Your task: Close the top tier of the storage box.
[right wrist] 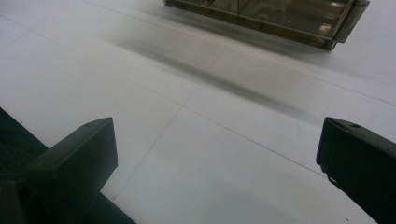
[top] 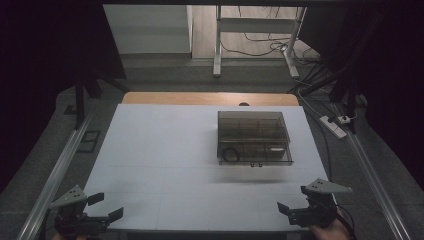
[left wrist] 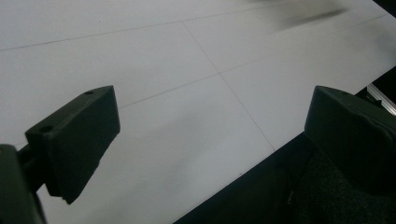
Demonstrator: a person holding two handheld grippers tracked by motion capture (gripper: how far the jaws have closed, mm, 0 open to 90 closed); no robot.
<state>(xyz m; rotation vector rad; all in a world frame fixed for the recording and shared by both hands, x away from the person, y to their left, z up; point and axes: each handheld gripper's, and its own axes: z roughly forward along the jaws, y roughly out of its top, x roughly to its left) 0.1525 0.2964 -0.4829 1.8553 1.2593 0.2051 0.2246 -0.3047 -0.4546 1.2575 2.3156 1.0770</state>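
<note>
A smoky see-through plastic box (top: pixel 254 137) with inner compartments and a shut lid sits on the white table (top: pixel 165 150), right of centre; a dark ring shows in its front left cell. The box's near edge (right wrist: pixel 280 16) is at the top of the right gripper view. My left gripper (top: pixel 106 205) hovers at the table's front left corner, jaws wide apart and empty (left wrist: pixel 210 135). My right gripper (top: pixel 294 199) hangs at the front right corner, also open and empty (right wrist: pixel 215 163), a good way short of the box.
A wooden strip (top: pixel 210 98) borders the table's far edge. Metal rails run along the left (top: pixel 60 165) and right (top: pixel 375 175) sides. A power strip (top: pixel 334 125) and cables lie on the floor at the right; a desk frame (top: pixel 218 45) stands behind.
</note>
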